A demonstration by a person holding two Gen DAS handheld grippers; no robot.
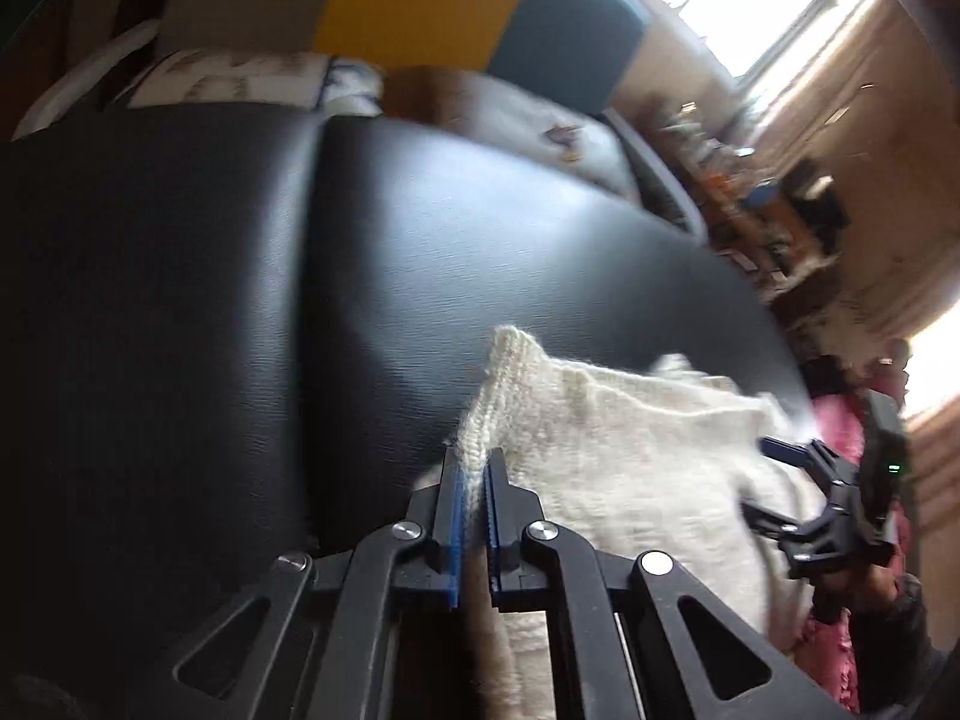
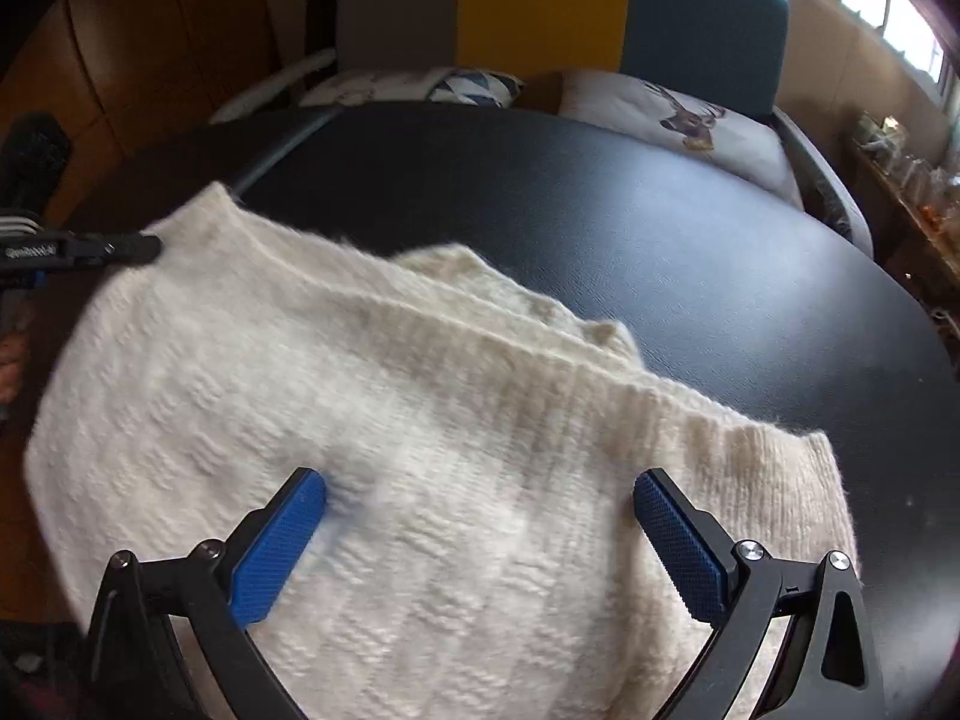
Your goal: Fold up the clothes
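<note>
A cream knitted sweater [image 2: 420, 450] is spread over the near part of a black leather-textured worktop [image 2: 660, 228], partly draped off its near edge. The left gripper [image 1: 474, 474] has its jaws closed on a ribbed edge of the knit, a fold of it pinched between the blue pads [image 1: 457, 516]. The right gripper [image 2: 480, 516] hovers over the middle of the garment with its jaws wide apart and nothing between them — knit lies directly ahead of and below both pads. The fabric is judged soft, light and limp, with a fuzzy surface that should give the textured pads good purchase; stretch and sag are to be expected, so a single pinch would let the rest hang. The ribbed hem running ahead of the right jaws, out to the corner on their right side, is judged the firmest place to be taken hold of. A second layer is seen bunched beyond the hem, and could be caught by mistake. Ahead of both jaws the worktop is bare; farther off, printed cushions [image 2: 690, 114] and a grey-yellow-teal panel [image 2: 540, 0] are noted, well apart from the work. Pink cloth [image 1: 840, 426] is seen beside the right gripper in the left view.
</note>
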